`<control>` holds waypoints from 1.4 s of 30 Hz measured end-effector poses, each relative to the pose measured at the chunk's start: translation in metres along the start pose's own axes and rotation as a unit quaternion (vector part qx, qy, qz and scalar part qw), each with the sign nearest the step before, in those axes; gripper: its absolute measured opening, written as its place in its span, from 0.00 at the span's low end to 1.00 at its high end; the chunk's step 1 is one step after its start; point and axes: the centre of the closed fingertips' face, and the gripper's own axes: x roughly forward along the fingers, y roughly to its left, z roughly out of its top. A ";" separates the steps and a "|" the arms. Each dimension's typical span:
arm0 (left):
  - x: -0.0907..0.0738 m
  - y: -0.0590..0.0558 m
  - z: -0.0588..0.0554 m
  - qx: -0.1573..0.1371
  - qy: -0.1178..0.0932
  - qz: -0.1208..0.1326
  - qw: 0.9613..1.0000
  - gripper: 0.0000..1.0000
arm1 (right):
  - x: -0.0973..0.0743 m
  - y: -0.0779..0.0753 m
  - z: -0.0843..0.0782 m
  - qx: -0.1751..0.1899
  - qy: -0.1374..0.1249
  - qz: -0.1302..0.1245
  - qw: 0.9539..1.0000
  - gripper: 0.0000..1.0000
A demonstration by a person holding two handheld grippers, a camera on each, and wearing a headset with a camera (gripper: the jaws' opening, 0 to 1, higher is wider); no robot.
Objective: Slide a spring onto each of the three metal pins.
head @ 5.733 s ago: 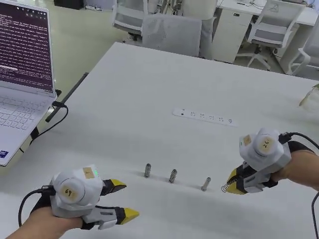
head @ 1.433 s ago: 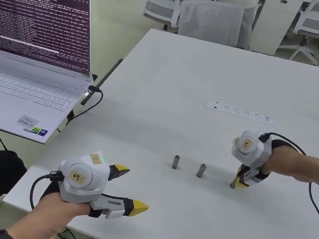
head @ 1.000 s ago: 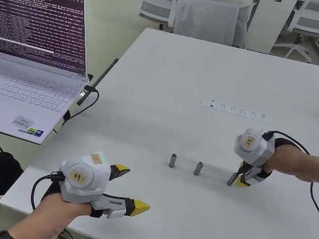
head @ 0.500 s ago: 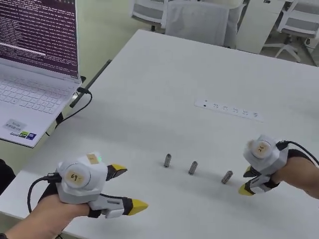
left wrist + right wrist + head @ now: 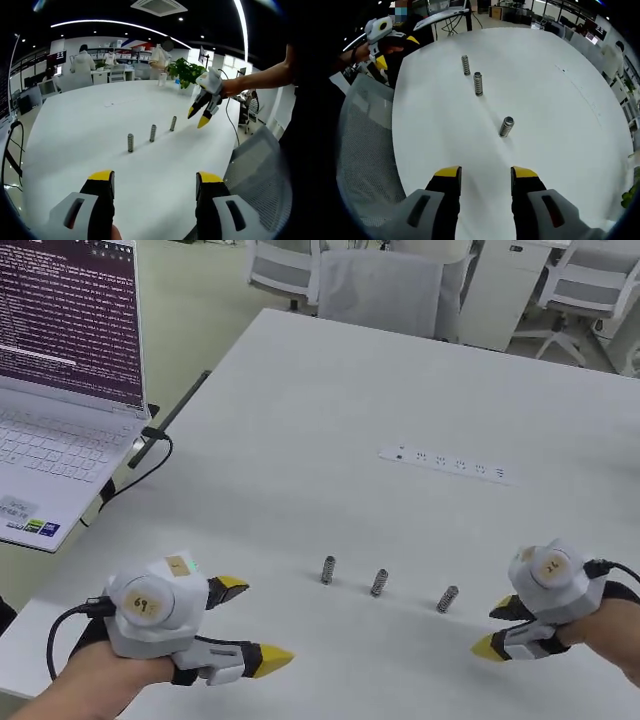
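The surface (image 5: pixel 350 400) is plain white, matt and smooth, barely any glare off it. The three springs (image 5: pixel 379 583) are bare metal, ribbed coils with a dull grey sheen. The left tool (image 5: pixel 252 621) and right tool (image 5: pixel 492 626) both have light grey matt plastic shells, black plastic toward the front, and yellow tips that look slightly glossy. The laptop (image 5: pixel 40 470) has a silver satin casing; metal or plastic, can't tell. The power strip (image 5: pixel 447 465) is white plastic. The chair (image 5: pixel 260 170) has grey woven mesh, rough-looking.
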 end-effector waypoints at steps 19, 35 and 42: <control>-0.001 0.004 0.002 -0.001 -0.002 0.002 1.000 0.62 | -0.027 0.031 -0.014 0.103 -0.098 -0.022 0.990 0.50; -0.008 0.006 0.003 -0.006 -0.009 0.008 1.000 0.63 | -0.057 0.051 -0.018 0.144 -0.169 -0.043 0.974 0.66; -0.010 0.005 0.005 -0.008 -0.012 0.010 1.000 0.64 | -0.061 0.060 -0.024 0.162 -0.185 -0.050 0.968 0.74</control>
